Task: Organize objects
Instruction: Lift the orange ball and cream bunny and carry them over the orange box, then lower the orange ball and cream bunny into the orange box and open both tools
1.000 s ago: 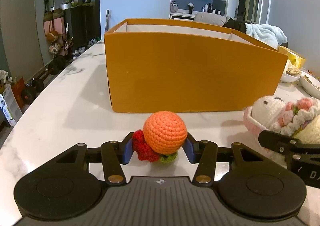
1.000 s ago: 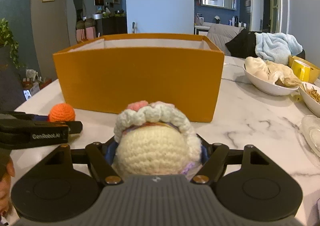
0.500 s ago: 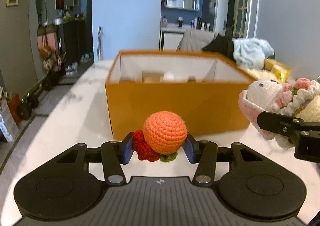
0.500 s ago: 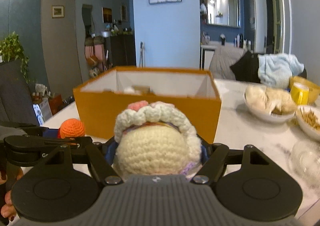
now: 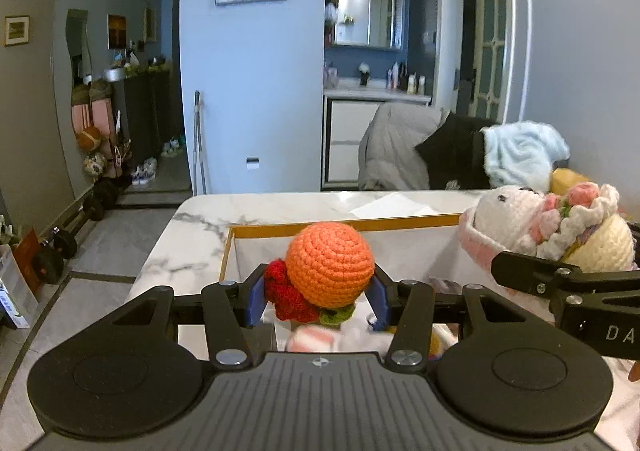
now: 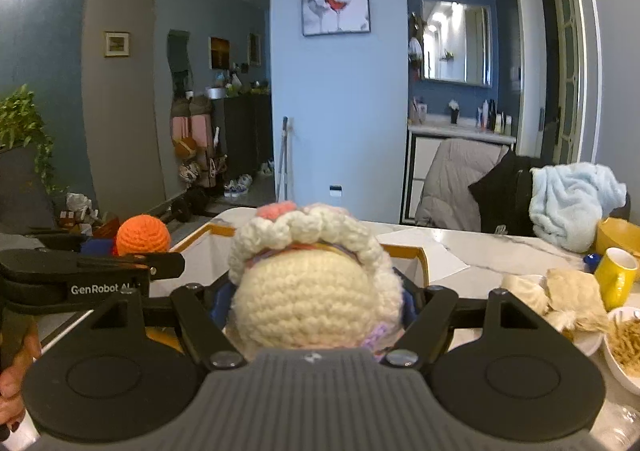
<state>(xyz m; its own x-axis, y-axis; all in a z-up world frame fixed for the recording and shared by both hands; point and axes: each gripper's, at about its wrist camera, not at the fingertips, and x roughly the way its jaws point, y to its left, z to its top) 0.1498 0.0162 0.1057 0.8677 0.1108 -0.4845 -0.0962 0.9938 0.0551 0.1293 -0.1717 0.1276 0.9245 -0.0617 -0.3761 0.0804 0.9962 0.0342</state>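
Step in hand: transport of two toys to the container. The left tongs (image 5: 318, 297) are clenched on a crocheted orange ball with red berry and green leaf trim (image 5: 330, 259), blue pads pressing both of its sides. The right tongs (image 6: 316, 301) are clenched on a cream-coloured crocheted plush doll with a white ruffled bonnet and pink flowers (image 6: 312, 291), which fills the gap between the pads. Both toys are held in the air above the open-topped orange cardboard box with a white interior (image 5: 344, 226), which stands on the white marble-patterned bench (image 5: 200, 239). In the left wrist view, a pink-and-white soft item (image 5: 312, 339) lies inside the box directly under the ball; its identity cannot be determined. Judgement: the carry phase is near completion and placement follows. The next move calls for lowering each toy past the box rim into free interior space, keeping the two tongs apart, then releasing each grip only once the toy is below the rim.
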